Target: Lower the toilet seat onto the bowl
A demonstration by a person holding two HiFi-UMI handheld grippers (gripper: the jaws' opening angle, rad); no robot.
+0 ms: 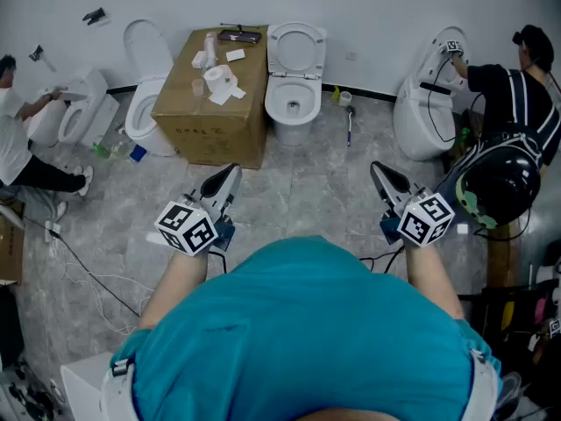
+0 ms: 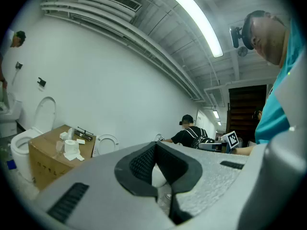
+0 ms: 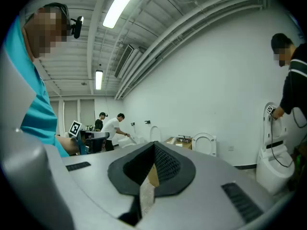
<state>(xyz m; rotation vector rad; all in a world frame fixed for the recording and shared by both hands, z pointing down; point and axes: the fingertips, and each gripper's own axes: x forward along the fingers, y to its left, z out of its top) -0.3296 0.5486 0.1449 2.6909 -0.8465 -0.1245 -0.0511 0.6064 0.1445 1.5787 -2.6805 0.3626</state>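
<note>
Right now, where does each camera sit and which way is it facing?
Head view: on the person's head, looking steeply down at the cardboard box and the raised-seat toilet; shows teal shirt, left tool, right tool.
Left gripper view: on the left tool, facing level toward the wall; shows its shut jaws and teal shirt.
Right gripper view: on the right tool, facing the same wall; shows its shut jaws and teal shirt.
Shared: all three show that box and toilet.

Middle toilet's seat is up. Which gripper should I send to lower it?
Right, marginally. The left gripper and right gripper are both shut, empty and about equally far from the raised seat, but the cardboard box crowds the left side of the toilet; its right looks freer.
</note>
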